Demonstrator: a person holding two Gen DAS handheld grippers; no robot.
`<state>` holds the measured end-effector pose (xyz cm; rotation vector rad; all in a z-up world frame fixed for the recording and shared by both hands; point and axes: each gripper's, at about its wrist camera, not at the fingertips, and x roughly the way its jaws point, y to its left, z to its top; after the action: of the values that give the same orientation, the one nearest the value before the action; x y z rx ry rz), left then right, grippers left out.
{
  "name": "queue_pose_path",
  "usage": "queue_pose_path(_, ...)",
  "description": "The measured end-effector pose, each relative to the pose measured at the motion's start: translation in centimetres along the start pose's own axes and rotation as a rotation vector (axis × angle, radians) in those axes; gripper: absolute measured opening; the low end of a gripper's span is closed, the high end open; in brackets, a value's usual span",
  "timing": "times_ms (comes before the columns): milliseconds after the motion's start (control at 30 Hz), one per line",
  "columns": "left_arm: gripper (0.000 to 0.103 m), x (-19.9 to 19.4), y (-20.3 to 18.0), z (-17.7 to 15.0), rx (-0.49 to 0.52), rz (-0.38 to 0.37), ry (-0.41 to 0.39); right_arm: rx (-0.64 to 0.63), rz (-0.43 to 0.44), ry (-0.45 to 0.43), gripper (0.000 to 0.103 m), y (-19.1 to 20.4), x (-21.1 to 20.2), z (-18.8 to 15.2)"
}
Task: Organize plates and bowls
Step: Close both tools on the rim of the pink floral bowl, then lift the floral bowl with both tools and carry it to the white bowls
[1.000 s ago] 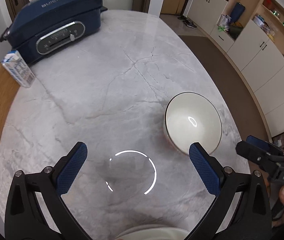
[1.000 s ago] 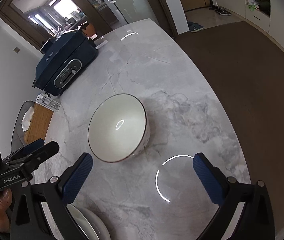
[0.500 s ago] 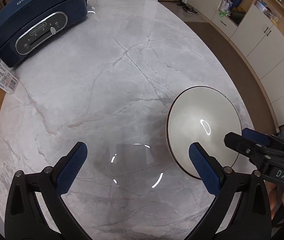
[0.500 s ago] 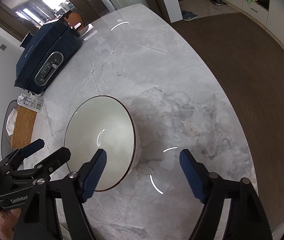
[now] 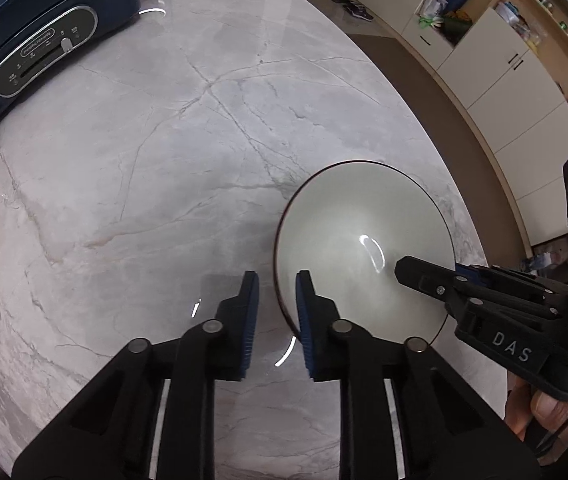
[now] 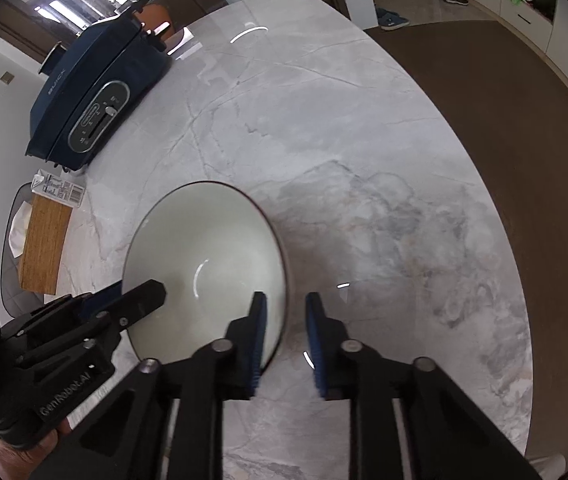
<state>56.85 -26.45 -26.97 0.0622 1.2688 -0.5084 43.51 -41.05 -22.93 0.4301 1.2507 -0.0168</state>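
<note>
A white bowl (image 5: 363, 232) with a dark rim stands on the marble table (image 5: 164, 140), near its right edge. My left gripper (image 5: 278, 292) is closing on the bowl's near-left rim, one blue pad inside and one outside. In the right wrist view the bowl (image 6: 204, 240) sits low and left of centre. My right gripper (image 6: 285, 312) is closing on the opposite rim, which runs between its pads. Each gripper shows in the other's view: the right gripper (image 5: 407, 268) over the bowl's right side, the left gripper (image 6: 140, 296) at its left side.
A dark blue electric cooker (image 5: 40, 40) stands at the table's far left, with a small carton (image 6: 58, 188) and a wooden box (image 6: 44, 248) beside it. The table edge (image 5: 455, 184) curves close past the bowl. White cabinets (image 5: 503, 80) line the room beyond a brown floor (image 6: 523, 120).
Both grippers came down to the bowl from either side. Their jaws went from wide open to closed around the bowl's rim. The bowl has stayed in place.
</note>
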Motion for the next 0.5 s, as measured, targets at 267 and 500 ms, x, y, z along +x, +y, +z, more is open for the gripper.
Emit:
queue_pose_path(267, 0.009, -0.9, 0.2, -0.8, -0.014, 0.003, 0.003, 0.001, 0.013, 0.029, 0.016, 0.6, 0.1, -0.3)
queue_pose_path(500, 0.009, -3.9, 0.1, -1.8, -0.005, 0.014, -0.022, -0.030, 0.011, 0.013, 0.016, 2.1, -2.1, -1.0)
